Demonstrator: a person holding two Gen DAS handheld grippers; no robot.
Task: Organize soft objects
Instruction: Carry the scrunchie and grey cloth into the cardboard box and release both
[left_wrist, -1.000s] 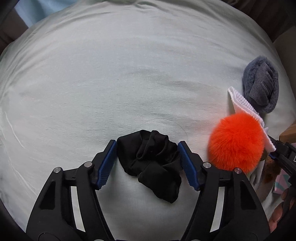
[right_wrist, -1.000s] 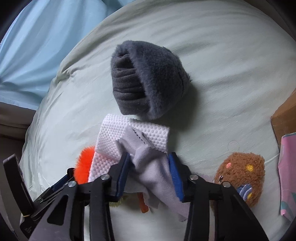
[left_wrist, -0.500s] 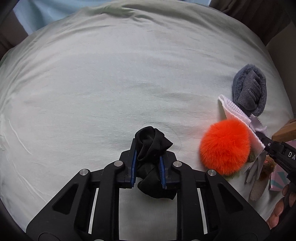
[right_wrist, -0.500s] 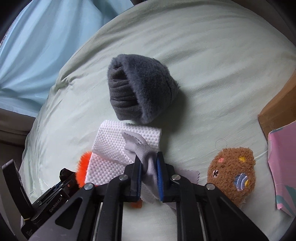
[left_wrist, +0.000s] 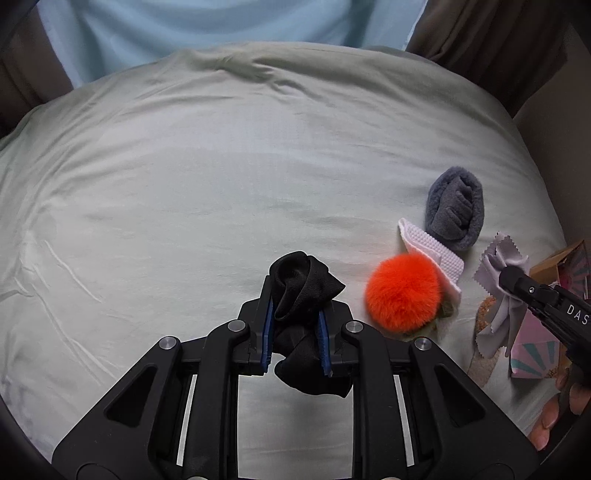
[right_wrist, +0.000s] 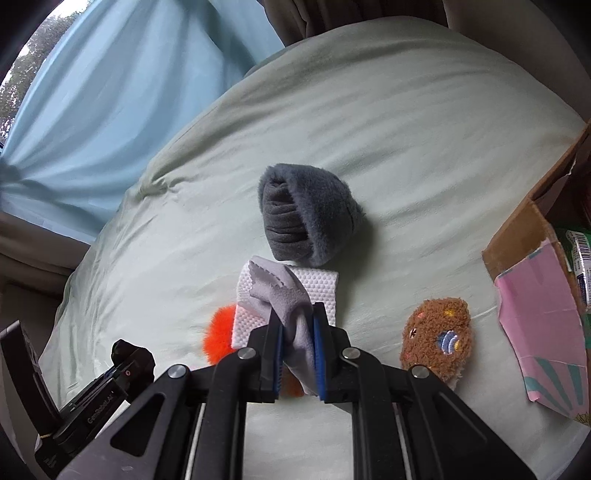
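My left gripper (left_wrist: 295, 314) is shut on a crumpled black cloth (left_wrist: 301, 288) and holds it above the pale green bed (left_wrist: 184, 184). My right gripper (right_wrist: 298, 325) is shut on a thin lilac-grey cloth (right_wrist: 280, 291), which also shows in the left wrist view (left_wrist: 498, 280). On the bed lie an orange pompom (left_wrist: 402, 291), a white textured cloth (right_wrist: 321, 291), a grey fleece hat (right_wrist: 310, 214) and a brown plush toy (right_wrist: 437, 338).
A cardboard box with pink patterned paper (right_wrist: 543, 306) stands at the bed's right edge. Light blue curtains (right_wrist: 110, 92) hang behind the bed. The left gripper's body (right_wrist: 92, 398) sits at lower left in the right wrist view.
Both grippers closed from open, the left on the black cloth and the right on the lilac-grey cloth, then lifted and drew back from the bed.
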